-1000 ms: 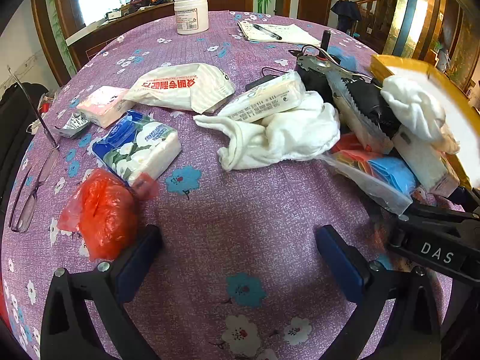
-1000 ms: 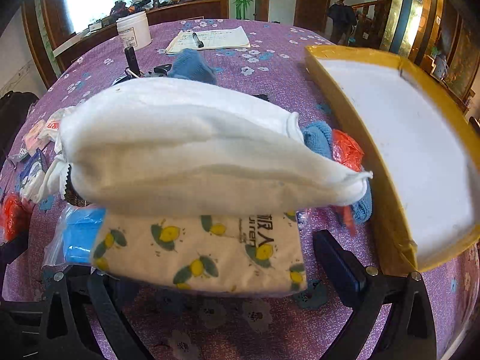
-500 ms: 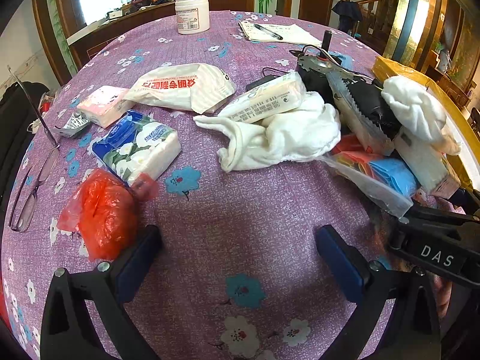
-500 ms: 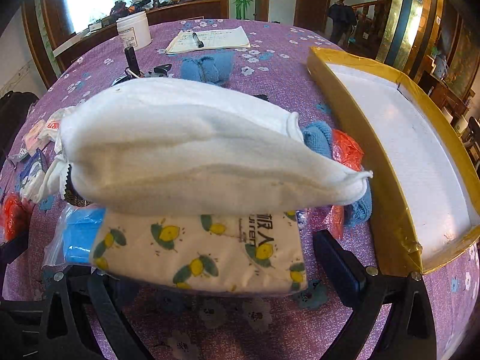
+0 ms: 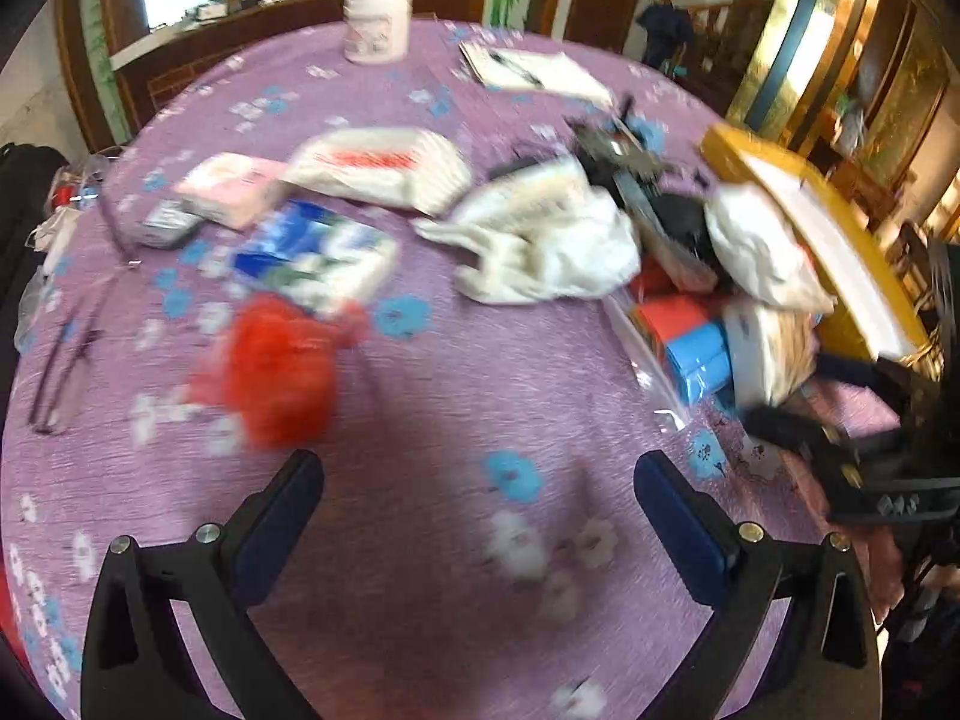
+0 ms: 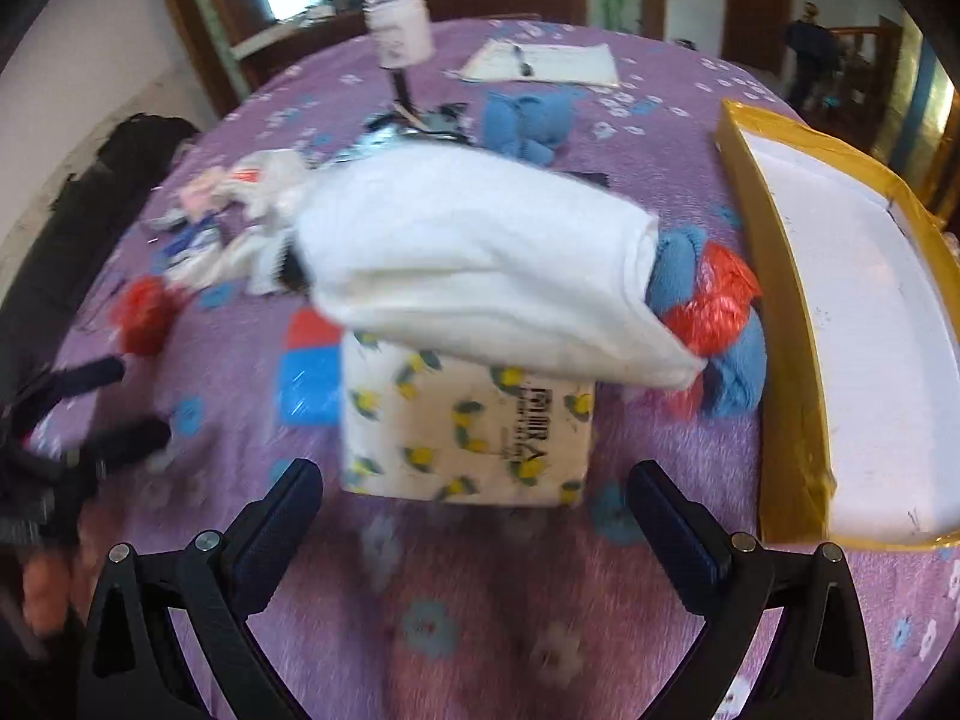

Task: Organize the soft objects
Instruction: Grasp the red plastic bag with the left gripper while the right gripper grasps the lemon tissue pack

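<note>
While spread, right gripper (image 6: 474,516) faces tissue pack (image 6: 465,426).

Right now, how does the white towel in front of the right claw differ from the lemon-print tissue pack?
The white towel is plain, soft and rounded; the tissue pack is boxy and printed with lemons. The towel lies on top, overhanging toward the yellow tray; the pack sits beneath it on the purple tablecloth. The towel looks wider. Both lie ahead of the open right claw, ungripped.
</note>
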The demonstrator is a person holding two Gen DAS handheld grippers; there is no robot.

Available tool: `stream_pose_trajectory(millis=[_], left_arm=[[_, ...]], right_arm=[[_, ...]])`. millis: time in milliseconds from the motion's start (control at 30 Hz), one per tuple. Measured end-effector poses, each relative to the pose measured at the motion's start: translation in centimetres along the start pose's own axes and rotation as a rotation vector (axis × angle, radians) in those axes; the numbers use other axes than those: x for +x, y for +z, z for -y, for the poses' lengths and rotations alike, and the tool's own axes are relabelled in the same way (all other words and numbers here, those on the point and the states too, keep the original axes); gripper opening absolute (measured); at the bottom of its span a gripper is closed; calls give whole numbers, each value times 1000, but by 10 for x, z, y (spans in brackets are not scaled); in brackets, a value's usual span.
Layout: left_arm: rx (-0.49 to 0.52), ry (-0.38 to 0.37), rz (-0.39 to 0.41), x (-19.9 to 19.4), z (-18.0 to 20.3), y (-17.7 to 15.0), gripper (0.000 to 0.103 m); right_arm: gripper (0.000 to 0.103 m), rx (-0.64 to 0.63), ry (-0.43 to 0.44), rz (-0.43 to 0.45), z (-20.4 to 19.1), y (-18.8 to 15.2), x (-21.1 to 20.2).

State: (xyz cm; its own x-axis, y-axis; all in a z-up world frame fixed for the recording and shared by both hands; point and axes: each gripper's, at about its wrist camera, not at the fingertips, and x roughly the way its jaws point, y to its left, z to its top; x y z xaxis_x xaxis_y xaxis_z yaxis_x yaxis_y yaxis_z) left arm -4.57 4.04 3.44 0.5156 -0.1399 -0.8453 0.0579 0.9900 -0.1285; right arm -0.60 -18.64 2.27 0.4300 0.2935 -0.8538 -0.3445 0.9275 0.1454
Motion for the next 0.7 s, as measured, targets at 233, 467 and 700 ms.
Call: stream_pose_trajectory(millis=[233,467,700], left_arm=[[-180,25,14,-6,-59,10,83],[-222,118,-29,28,-73,28,76],[-129,175,0,35,-49,35,37]], right_arm=[[100,-53,69,128,-14,-14,-32],[99,-26,118,184,-3,-19,-46],[78,-8,142,138,5,-20,-38]])
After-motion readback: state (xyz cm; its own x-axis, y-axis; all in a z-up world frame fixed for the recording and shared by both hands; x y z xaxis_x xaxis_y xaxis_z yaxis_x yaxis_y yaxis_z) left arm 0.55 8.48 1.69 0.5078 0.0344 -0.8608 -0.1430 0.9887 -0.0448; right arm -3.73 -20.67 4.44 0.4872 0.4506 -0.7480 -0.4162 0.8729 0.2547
